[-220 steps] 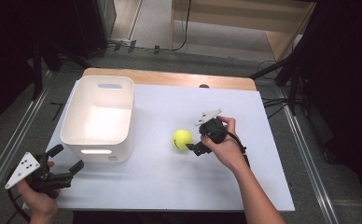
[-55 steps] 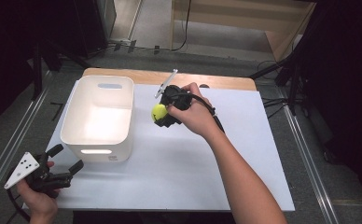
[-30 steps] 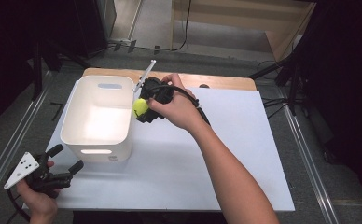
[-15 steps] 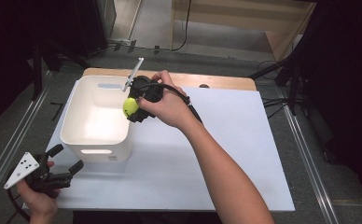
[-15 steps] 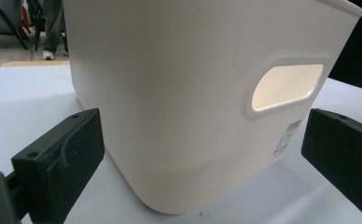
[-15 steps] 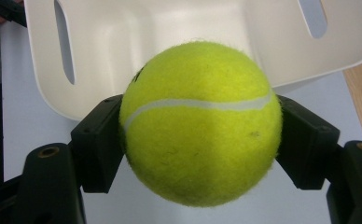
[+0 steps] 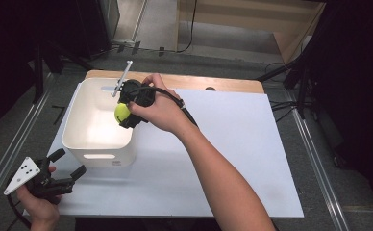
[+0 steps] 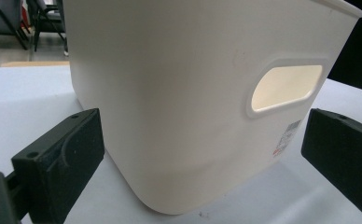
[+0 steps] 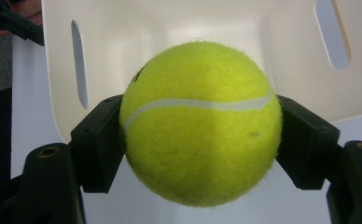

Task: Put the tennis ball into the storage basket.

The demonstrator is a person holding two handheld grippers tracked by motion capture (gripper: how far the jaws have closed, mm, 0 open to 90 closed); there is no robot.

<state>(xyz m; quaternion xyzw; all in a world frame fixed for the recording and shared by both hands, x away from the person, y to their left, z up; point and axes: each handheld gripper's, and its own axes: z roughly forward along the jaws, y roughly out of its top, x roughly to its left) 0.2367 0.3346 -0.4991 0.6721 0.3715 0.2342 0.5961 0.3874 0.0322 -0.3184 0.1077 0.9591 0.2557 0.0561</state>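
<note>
Tennis ball [image 7: 122, 112]: pinched between the right gripper's [image 7: 125, 114] jaws, above the white bin's [image 7: 77, 126] right rim.
Left gripper [image 7: 65, 173]: jaws spread, just beside the bin's near wall.

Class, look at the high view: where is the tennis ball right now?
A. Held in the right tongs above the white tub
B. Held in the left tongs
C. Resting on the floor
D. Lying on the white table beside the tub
A: the right tongs clamp the tennis ball over the open white tub.
</note>
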